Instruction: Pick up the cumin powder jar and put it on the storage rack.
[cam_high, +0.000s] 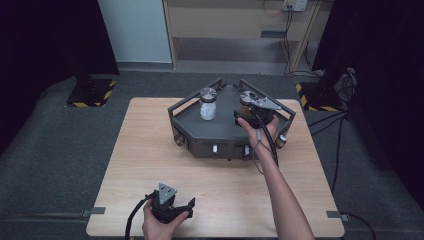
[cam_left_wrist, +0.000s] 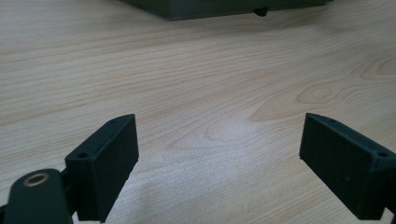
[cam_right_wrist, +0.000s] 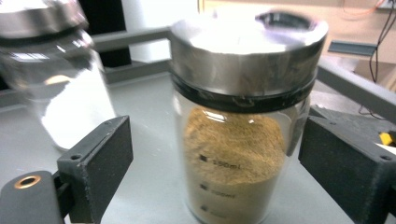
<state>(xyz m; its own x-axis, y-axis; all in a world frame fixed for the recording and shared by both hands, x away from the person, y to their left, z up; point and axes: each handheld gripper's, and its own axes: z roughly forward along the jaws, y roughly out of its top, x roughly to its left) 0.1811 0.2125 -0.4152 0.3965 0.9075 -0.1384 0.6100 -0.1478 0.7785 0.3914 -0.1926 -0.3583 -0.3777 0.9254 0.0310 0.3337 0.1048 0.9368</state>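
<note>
On the far half of the wooden counter (cam_high: 150, 165) stands a dark grey tray (cam_high: 220, 132) with raised rails along its edges. Two glass jars with shiny metal lids stand upright on its floor. The jar of brown powder (cam_right_wrist: 236, 158) is at the tray's right side, and the right gripper (cam_right_wrist: 212, 163) is at it: in the right gripper view its black fingers (cam_right_wrist: 100, 163) stand spread on either side of the glass, the left one clearly apart from it and the right one just beside its wall, neither pressing in. The jar rests on the tray floor with its lid on, measuring marks printed on the glass, and the powder fills most of it. In the high view the person's right hand (cam_high: 260, 130) reaches over the tray's near wall, with the gripper's grey plate above the jar.

The jar of white powder (cam_high: 208, 104) stands well to the left of the brown one on the same tray, also closed with a metal lid.

The left gripper (cam_high: 167, 202) is held low over the counter's near edge, well apart from the tray. Its fingers (cam_left_wrist: 109, 158) are spread wide with only bare wood between them, and the tray's front wall shows at the top of the left gripper view
</note>
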